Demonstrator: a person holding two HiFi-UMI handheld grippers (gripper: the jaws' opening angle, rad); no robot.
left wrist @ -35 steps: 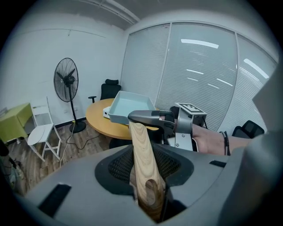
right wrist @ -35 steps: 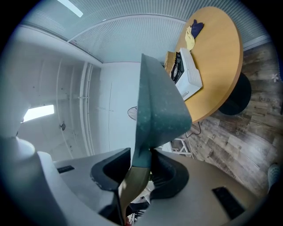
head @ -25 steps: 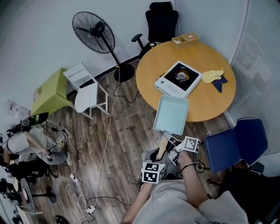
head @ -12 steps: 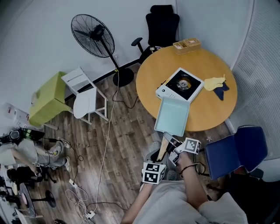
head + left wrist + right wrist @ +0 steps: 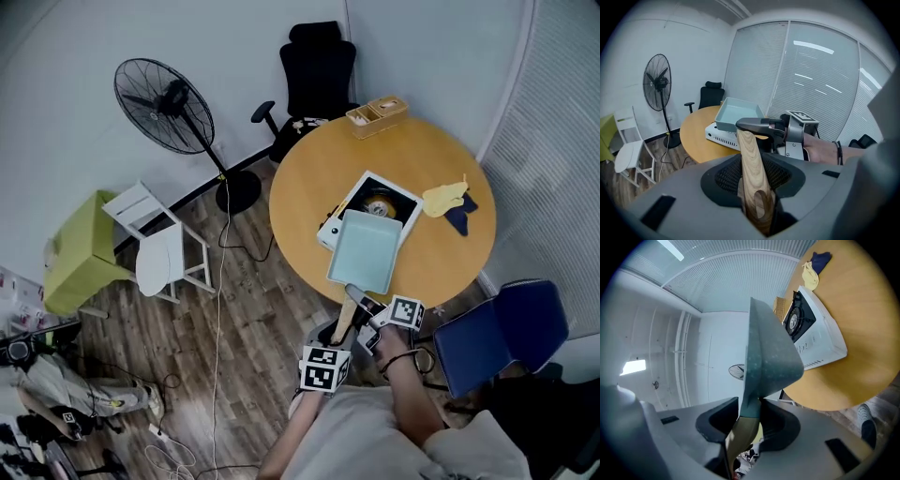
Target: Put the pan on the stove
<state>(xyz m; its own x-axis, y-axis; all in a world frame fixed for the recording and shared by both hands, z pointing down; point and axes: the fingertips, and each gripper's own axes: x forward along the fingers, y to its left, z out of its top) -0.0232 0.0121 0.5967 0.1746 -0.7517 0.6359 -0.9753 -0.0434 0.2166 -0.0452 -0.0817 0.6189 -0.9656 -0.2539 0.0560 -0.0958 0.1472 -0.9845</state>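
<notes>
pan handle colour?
Handle: light wood grain, with a black neck where it meets the pale blue pan. Clearest in the left gripper view.

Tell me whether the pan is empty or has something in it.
Empty. In the head view the pan's pale blue inside is bare from wall to wall, with nothing lying in it.

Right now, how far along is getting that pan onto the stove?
Done: the teal square pan is up off any surface, with the left gripper and right gripper both clamped on its wooden handle.
In hand: it hangs over the round table, its far end overlapping the stove.
Left: probably centre it on the burner, lower it and let go.
</notes>
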